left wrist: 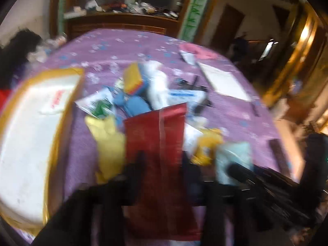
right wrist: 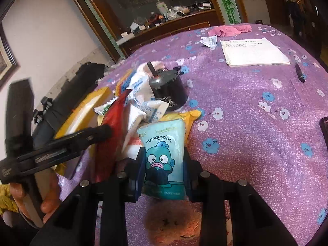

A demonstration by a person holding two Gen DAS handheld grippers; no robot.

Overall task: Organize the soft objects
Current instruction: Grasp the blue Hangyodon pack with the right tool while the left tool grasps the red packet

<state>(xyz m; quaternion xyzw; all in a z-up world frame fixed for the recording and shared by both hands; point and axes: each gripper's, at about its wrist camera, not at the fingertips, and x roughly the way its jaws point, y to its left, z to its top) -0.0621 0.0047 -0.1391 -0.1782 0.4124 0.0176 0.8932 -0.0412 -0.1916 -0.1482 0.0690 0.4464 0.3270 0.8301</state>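
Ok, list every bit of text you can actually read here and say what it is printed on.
"Hangyodon": on the light blue tissue pack held in the right gripper.
White sachets: blue print, too small to read.
Paper sheets: print too small.
White bag: red lettering, blurred.
Red pouch in the left gripper: no readable text.

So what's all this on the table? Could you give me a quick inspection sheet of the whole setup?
Surface: purple flowered tablecloth, a brown stain at the near edge.
Job's things: red pouch in the left hand-held gripper; Hangyodon tissue pack in the right hand-held gripper; mixed soft packets piled up; yellow-rimmed tray at left.
Clutter: black jar, paper pad, pen, pink cloth.
Grippers: both shut on their packs.
Cables: nothing seen.
Surroundings: wooden sideboard crowded with items.
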